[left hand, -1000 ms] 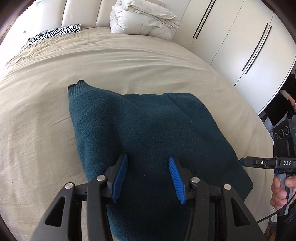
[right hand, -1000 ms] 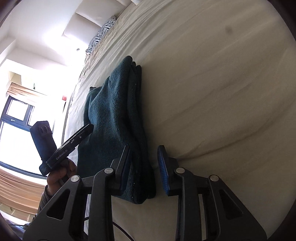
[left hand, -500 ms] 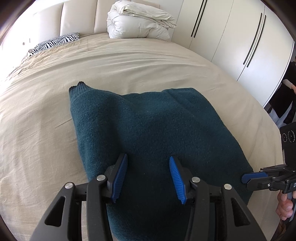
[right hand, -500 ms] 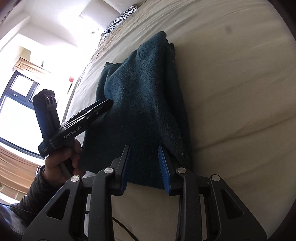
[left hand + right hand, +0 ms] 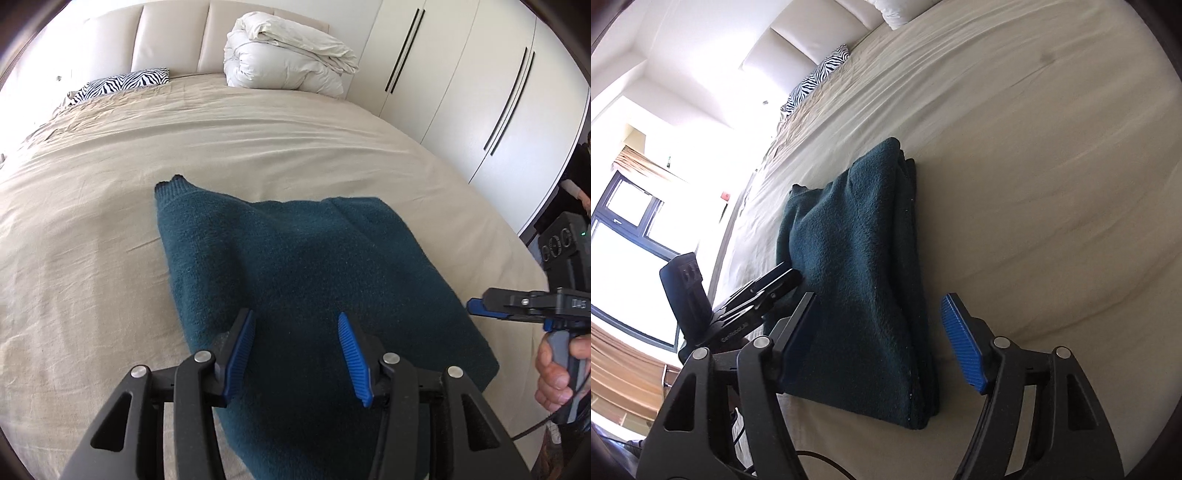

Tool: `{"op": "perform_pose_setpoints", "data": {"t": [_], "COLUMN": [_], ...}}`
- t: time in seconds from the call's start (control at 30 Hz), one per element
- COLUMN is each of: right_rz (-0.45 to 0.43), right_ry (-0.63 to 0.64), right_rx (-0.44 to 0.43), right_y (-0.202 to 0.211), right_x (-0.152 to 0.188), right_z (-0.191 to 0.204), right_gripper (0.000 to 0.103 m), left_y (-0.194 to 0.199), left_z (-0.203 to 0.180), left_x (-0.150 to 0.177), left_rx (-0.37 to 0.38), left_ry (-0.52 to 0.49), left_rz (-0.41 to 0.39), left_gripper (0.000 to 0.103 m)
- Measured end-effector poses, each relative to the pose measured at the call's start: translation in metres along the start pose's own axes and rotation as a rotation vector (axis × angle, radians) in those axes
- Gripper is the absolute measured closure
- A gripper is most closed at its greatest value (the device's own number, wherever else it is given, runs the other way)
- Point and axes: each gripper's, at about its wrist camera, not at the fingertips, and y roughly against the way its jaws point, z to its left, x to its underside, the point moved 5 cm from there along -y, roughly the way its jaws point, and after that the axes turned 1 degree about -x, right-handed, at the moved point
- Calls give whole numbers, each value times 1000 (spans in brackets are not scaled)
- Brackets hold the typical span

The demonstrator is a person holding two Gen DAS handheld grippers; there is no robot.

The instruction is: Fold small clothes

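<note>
The sweater [image 5: 306, 295] lay folded on the bed [image 5: 258, 140], a thick soft knit that I'd guess was light but floppy, best pinched at a stacked corner or edge so the layers lift together. Right tongs [image 5: 882, 336] had just been opening and stood wide astride its edge, not pressing. Left tongs [image 5: 295, 347] hung half open above it, empty. No containers anywhere.

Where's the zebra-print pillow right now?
The zebra-print pillow lies at the head of the bed, upper left in the left wrist view, against the padded headboard, left of the folded white duvet and beyond the teal sweater.
</note>
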Motion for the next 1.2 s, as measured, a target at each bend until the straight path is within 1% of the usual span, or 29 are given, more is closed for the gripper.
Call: {"op": "perform_pose_setpoints", "data": {"t": [0.03, 0.1, 0.13, 0.17, 0.23, 0.33, 0.4, 0.47, 0.53, 0.63, 0.67, 0.7, 0.73, 0.77, 0.8, 0.83, 0.9, 0.97, 1.0, 1.07, 1.2], "right_rz": [7, 15, 24, 41, 69, 90, 118, 128, 137, 154, 162, 172, 178, 188, 201, 207, 201, 180, 168, 139, 82], "right_ry": [-1, -9, -17, -32, -65, -55, -81, -97, -87, -66, -55, -43, -27, -5, 14, 23, 55, 115, 162, 256, 370], "right_rx": [5, 10, 2, -10, 0, -27, -59, -58, -47, -22, -18, -7, 15, 41, 59, 76, 118, 185, 232, 327, 408], "right_y": [-4, -9, -12, -17, -26, -36, -45, -53, -59, -68, -67, -71, -74, -77, -80, -82, -83, -81, -77, -70, -51], "right_x": [-4, -11, -15, -19, -25, -34, -38, -42, -45, -50, -47, -48, -48, -49, -48, -47, -44, -40, -37, -30, -8], "right_z": [-2, -7, -10, -14, -23, -20, -22, -24, -21, -16, -13, -10, -7, -4, -1, 2, 10, 23, 31, 51, 93], "right_gripper": [36, 36, 36, 36, 36, 36, 36, 36, 35, 36, 37, 39, 43, 56, 65, 66, 75, 80, 81, 83, 84], "left_y": [10, 24, 26, 23, 14, 2, -8, -22, -30, -35, -37, -37, -39, -40, -40, -40, -37, -31, -27, -15, 25], "left_z": [5, 21, 30, 39, 54, 63, 60, 54, 52, 50, 48, 46, 44, 44, 45, 45, 43, 39, 37, 31, 23], "left_x": [0, 2, 4, 6, 13, 20, 22, 25, 24, 21, 19, 18, 18, 16, 16, 16, 15, 14, 13, 13, 19], "left_rx": [4, 6, 20, 42, 67, 136, 178, 189, 181, 170, 161, 149, 143, 144, 143, 143, 135, 113, 102, 77, 29], "left_ry": [30, 111, 156, 202, 288, 371, 401, 398, 395, 402, 390, 374, 361, 357, 357, 358, 343, 319, 309, 282, 224], "left_rz": [-23, -57, -52, -23, 28, 74, 116, 167, 180, 199, 205, 210, 215, 220, 225, 227, 227, 221, 216, 202, 167], "left_gripper": [44, 35, 34, 34, 34, 34, 34, 31, 29, 29, 30, 35, 39, 41, 44, 48, 53, 57, 60, 62, 62]}}
